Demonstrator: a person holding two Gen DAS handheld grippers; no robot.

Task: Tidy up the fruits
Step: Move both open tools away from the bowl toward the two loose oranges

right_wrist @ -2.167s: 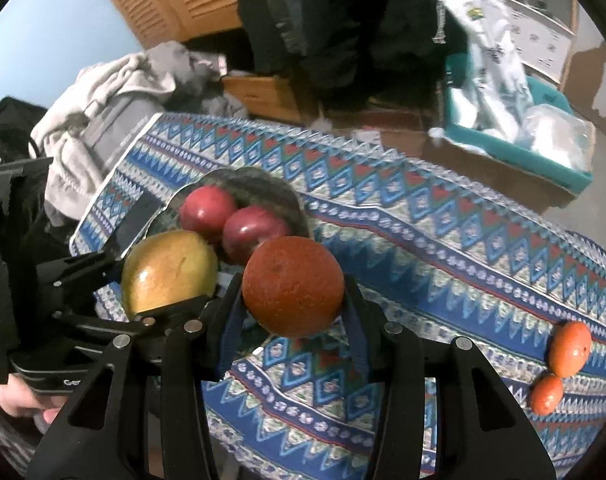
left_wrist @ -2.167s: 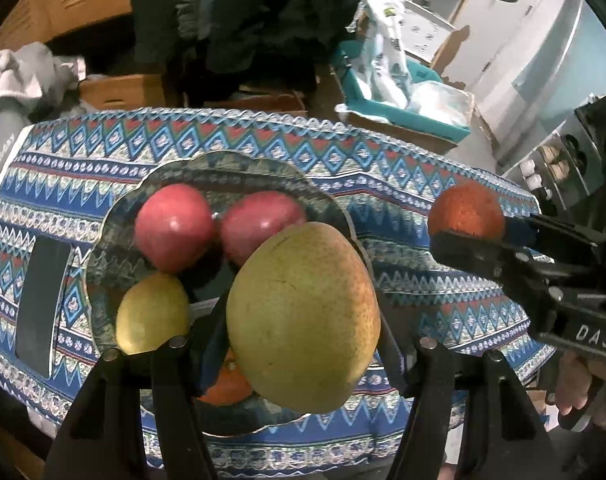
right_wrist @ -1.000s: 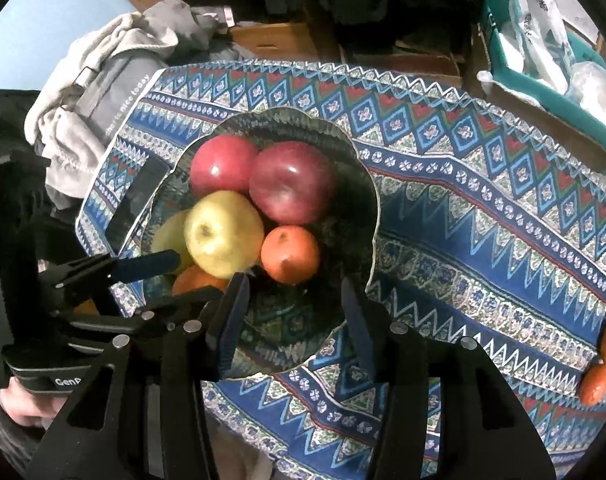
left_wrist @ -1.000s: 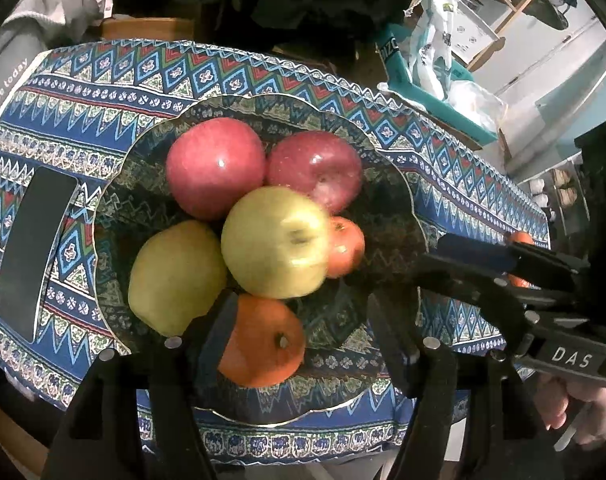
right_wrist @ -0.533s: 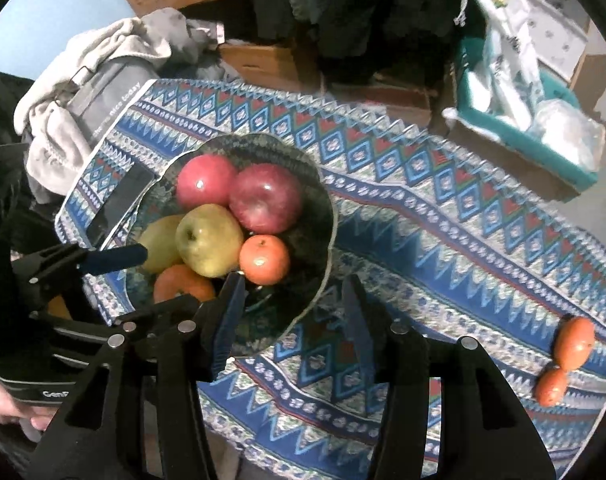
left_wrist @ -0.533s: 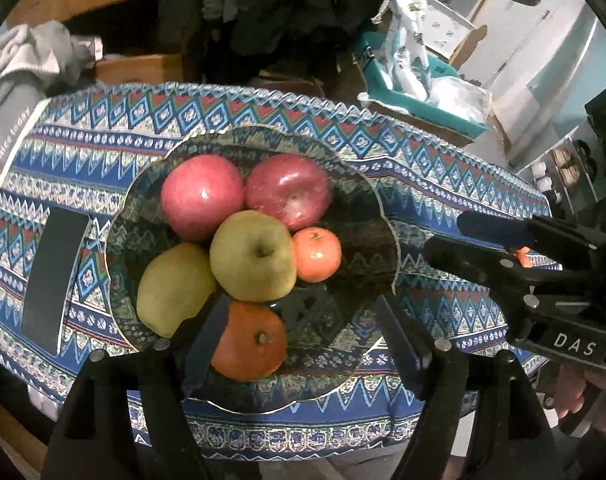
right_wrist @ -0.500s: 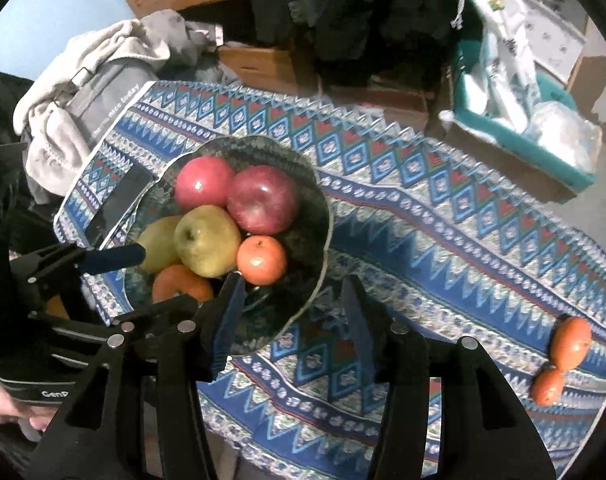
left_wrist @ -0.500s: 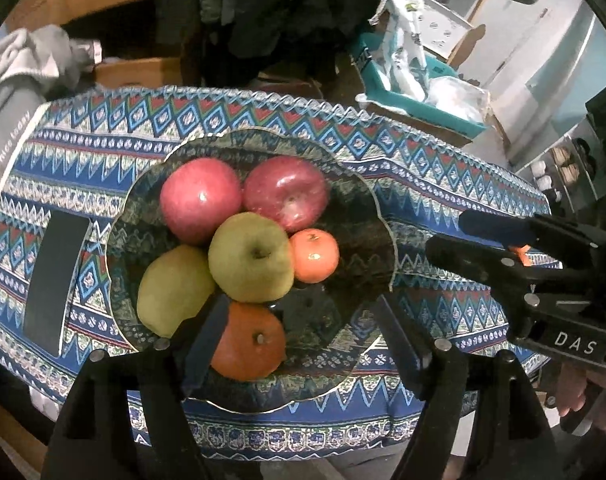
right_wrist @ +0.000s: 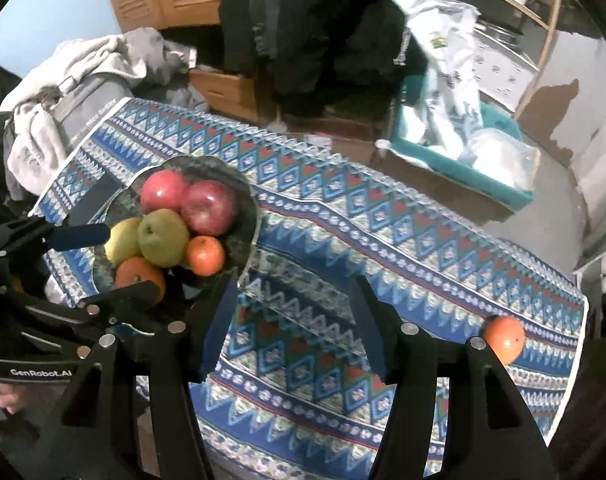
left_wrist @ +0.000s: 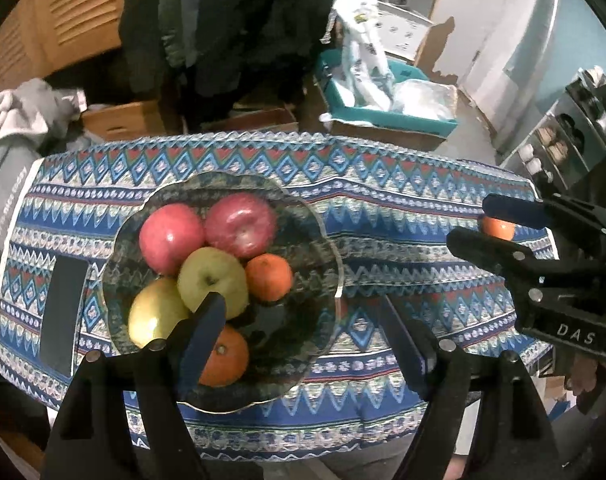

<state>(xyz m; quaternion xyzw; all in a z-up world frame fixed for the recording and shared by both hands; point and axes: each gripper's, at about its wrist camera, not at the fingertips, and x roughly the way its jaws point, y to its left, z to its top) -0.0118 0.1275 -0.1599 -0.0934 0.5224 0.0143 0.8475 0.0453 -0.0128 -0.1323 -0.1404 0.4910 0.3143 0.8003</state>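
One bowl (left_wrist: 327, 240), two red apples (left_wrist: 171, 238), two yellow-green fruits (left_wrist: 213, 276), three oranges (left_wrist: 269, 276), one phone (left_wrist: 61, 312).

tabletop (left_wrist: 403, 208) in a zigzag blue cloth, with fruit plate (left_wrist: 327, 248), black phone (left_wrist: 61, 316), stray orange (right_wrist: 504, 339)

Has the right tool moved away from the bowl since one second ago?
Yes. The right tool has pulled back rightward; the bowl now sits left of it.

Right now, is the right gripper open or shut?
Open. The right gripper shows a wide gap between its fingers, only tablecloth behind, nothing held.
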